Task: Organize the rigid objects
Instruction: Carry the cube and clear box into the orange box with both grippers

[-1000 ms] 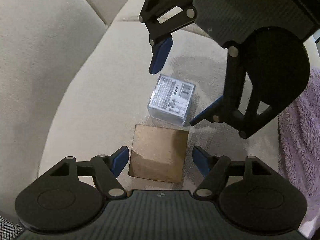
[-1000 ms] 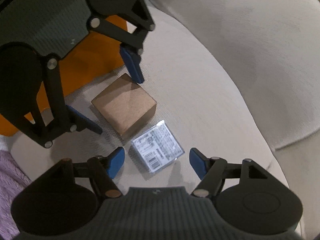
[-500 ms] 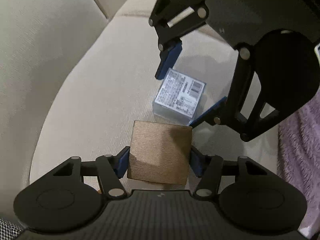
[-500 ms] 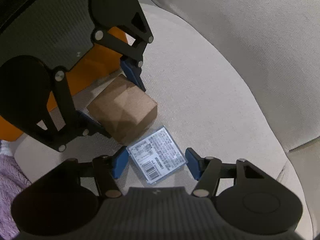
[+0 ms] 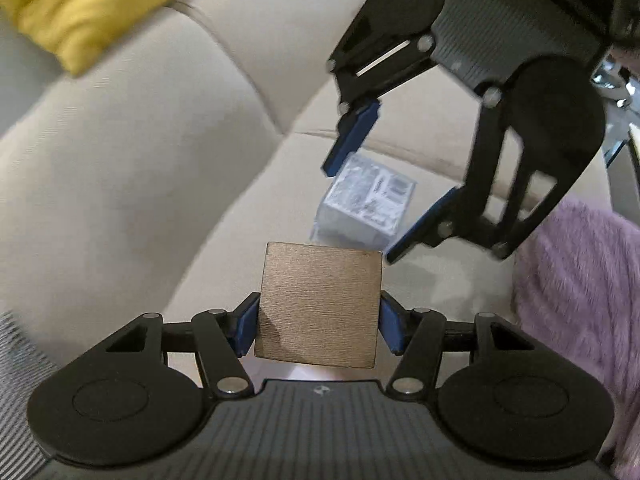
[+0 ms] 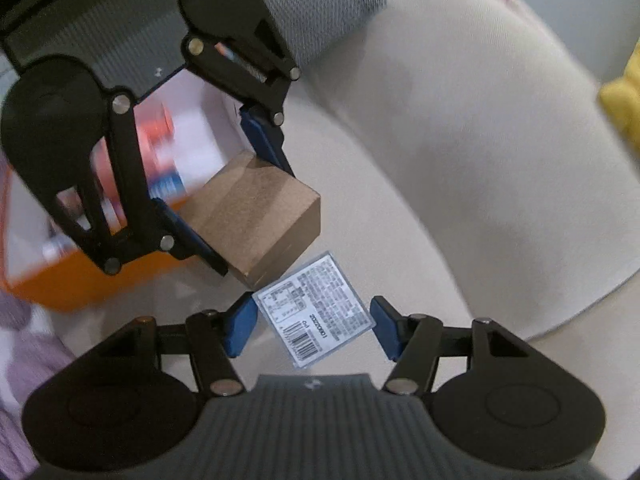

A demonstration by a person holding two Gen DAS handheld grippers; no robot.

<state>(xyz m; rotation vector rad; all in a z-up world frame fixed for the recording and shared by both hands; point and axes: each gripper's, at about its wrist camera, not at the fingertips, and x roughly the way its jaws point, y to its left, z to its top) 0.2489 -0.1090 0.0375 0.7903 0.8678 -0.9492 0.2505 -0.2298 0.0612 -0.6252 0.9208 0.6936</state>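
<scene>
My left gripper [image 5: 318, 326] is shut on a brown cardboard box [image 5: 320, 304] and holds it above the beige sofa seat; it also shows in the right wrist view [image 6: 256, 216]. A clear plastic box with a barcode label [image 6: 316, 316] lies between the fingers of my right gripper [image 6: 308, 328]. The blue pads are near its sides, and contact cannot be seen. In the left wrist view the clear box [image 5: 366, 204] sits between the right gripper's fingers [image 5: 352, 140].
An orange bin [image 6: 80, 280] with packaged items stands at the left in the right wrist view. A purple fuzzy blanket [image 5: 580, 280] lies at the right. A yellow cushion [image 5: 80, 8] rests on the sofa back [image 5: 120, 140].
My left gripper closed on the brown box and lifted it off the seat. My right gripper's fingers narrowed around the clear box. Both views have tilted up.
</scene>
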